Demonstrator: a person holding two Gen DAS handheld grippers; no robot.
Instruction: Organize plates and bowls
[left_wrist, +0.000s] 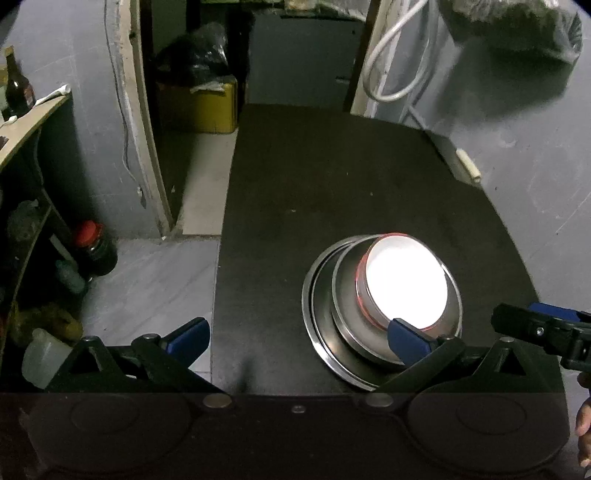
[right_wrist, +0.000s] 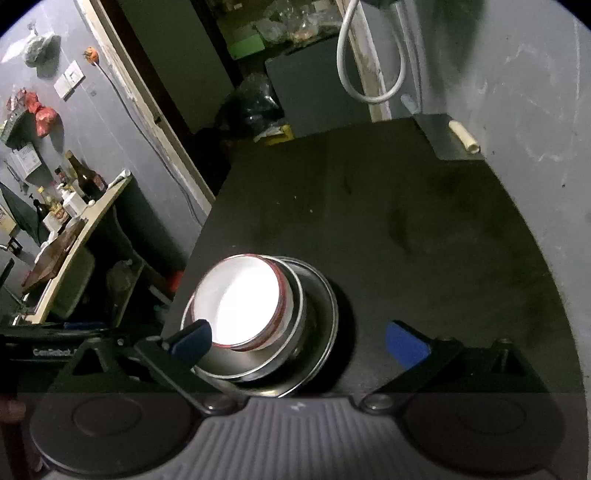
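White bowl (left_wrist: 406, 280) nested in steel bowl (left_wrist: 347, 321), plate (left_wrist: 317, 332) beneath.

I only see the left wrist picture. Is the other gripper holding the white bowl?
Observer: No. The right gripper is open, with nothing pinched. The white bowl sits in the steel bowl.
Child: What's on the wall above the shelf?
Observer: A white switch plate, outside your view.
Child: Anything red up there?
Observer: Yes, red bags hang on the wall, lower left of the switch plate.
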